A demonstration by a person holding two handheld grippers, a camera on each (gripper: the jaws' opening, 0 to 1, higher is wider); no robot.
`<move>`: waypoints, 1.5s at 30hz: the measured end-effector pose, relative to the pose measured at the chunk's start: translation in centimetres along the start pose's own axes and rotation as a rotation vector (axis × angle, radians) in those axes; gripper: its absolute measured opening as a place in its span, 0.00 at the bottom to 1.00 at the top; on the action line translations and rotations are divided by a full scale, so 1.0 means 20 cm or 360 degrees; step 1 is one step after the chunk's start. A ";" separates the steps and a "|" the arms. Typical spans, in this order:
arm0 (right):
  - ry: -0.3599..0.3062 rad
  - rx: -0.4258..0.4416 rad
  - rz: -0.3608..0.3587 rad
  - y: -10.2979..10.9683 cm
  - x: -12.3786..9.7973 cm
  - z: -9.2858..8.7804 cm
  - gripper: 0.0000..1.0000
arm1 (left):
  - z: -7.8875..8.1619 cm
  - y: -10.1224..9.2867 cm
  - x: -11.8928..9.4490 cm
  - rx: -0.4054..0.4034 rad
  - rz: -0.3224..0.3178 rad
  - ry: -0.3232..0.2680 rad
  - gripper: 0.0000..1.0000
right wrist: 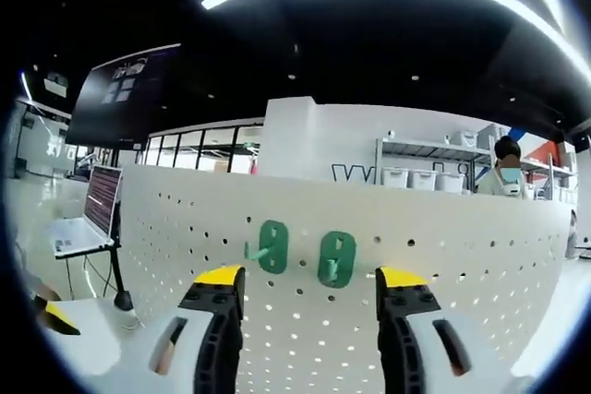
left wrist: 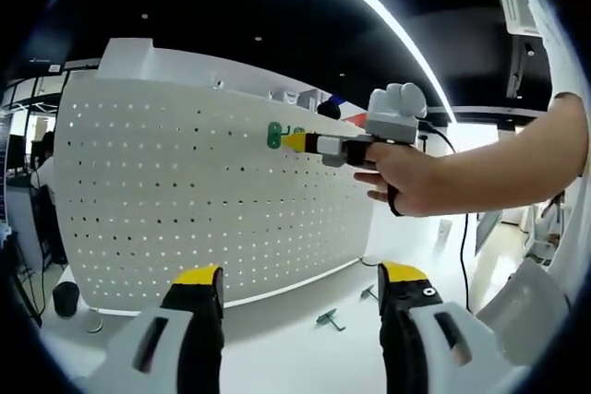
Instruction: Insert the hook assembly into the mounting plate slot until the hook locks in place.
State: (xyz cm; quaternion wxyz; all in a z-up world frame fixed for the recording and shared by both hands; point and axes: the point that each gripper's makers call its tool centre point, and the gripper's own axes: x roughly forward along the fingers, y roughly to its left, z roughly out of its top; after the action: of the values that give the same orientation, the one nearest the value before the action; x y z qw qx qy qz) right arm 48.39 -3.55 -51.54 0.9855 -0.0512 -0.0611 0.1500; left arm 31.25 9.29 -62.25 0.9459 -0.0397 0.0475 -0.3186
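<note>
We see a white upright pegboard panel dotted with an even grid of small round holes, and on it two green plastic hook plates. Both pairs of tongs are black with yellow tips on white bodies, and another green hook piece lies on the white bench.

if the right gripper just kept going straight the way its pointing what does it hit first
Most likely the right green hook on the white pegboard, which sits between the open right gripper's jaws. Depth is unclear, so it might reach bare board beside it.
</note>
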 end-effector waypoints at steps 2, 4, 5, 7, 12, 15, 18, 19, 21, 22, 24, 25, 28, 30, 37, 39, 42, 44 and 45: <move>0.0000 0.0016 -0.0011 -0.01 0.00 0.00 0.64 | 0.00 0.00 0.00 -0.0002 0.0000 -0.0004 0.71; 0.0003 0.0017 -0.0014 -0.01 0.00 -0.01 0.66 | 0.00 0.00 0.00 -0.0004 0.0002 -0.0007 0.71; 0.0006 0.0028 -0.0012 -0.01 0.00 -0.01 0.66 | 0.00 -0.01 0.00 -0.0003 0.0002 -0.0005 0.71; 0.0009 0.0031 -0.0017 -0.01 0.00 -0.01 0.66 | 0.00 -0.01 0.00 0.0001 -0.0005 0.0000 0.71; -0.0017 0.0041 0.0012 -0.01 -0.01 0.01 0.64 | 0.00 -0.01 0.00 0.0000 0.0002 -0.0004 0.71; -0.0035 0.0072 0.0062 -0.01 -0.02 0.01 0.63 | 0.00 -0.01 0.00 -0.0001 0.0003 -0.0003 0.71; -0.0091 0.0107 0.0142 0.01 -0.04 0.03 0.62 | 0.00 -0.01 0.01 -0.0021 0.0009 -0.0016 0.71; -0.0100 0.0141 0.0172 0.01 -0.05 0.04 0.62 | 0.00 -0.02 0.01 -0.0015 0.0011 -0.0015 0.71; -0.0094 0.0176 0.0206 0.01 -0.06 0.03 0.62 | 0.00 -0.03 0.01 -0.0011 0.0002 -0.0014 0.71; -0.0107 0.0245 0.0244 0.02 -0.07 0.04 0.62 | 0.00 -0.03 0.01 -0.0007 0.0002 -0.0011 0.71; -0.0116 0.0241 0.0270 0.01 -0.08 0.03 0.62 | 0.00 -0.03 0.01 -0.0010 0.0005 -0.0012 0.71; -0.0108 0.0247 0.0273 0.01 -0.08 0.03 0.62 | 0.00 -0.03 0.01 -0.0011 0.0007 -0.0015 0.71; -0.0118 0.0256 0.0293 0.01 -0.08 0.03 0.61 | 0.00 -0.03 0.01 -0.0011 0.0009 -0.0013 0.71; -0.0123 0.0262 0.0301 0.01 -0.08 0.04 0.61 | 0.00 -0.02 0.01 -0.0009 0.0008 -0.0014 0.70; -0.0121 0.0210 0.0356 0.03 -0.14 0.03 0.59 | 0.02 -0.03 0.02 -0.0024 0.0003 -0.0034 0.71; -0.0113 0.0217 0.0381 0.03 -0.16 0.02 0.59 | 0.02 -0.02 0.02 -0.0015 0.0007 -0.0026 0.71; -0.0092 0.0174 0.0422 0.05 -0.20 -0.01 0.59 | 0.02 -0.02 0.02 -0.0020 0.0003 -0.0027 0.71; -0.0081 0.0163 0.0443 0.06 -0.23 -0.02 0.59 | 0.02 -0.02 0.02 -0.0023 0.0003 -0.0027 0.71; -0.0077 0.0155 0.0444 0.06 -0.23 -0.03 0.59 | 0.02 -0.02 0.02 -0.0019 0.0002 -0.0024 0.71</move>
State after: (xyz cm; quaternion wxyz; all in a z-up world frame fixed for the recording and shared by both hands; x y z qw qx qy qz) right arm 43.68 -3.90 -52.71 0.9546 -0.0078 -0.0698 0.2894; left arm 31.25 8.72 -61.89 0.9461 -0.0478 0.0424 -0.3174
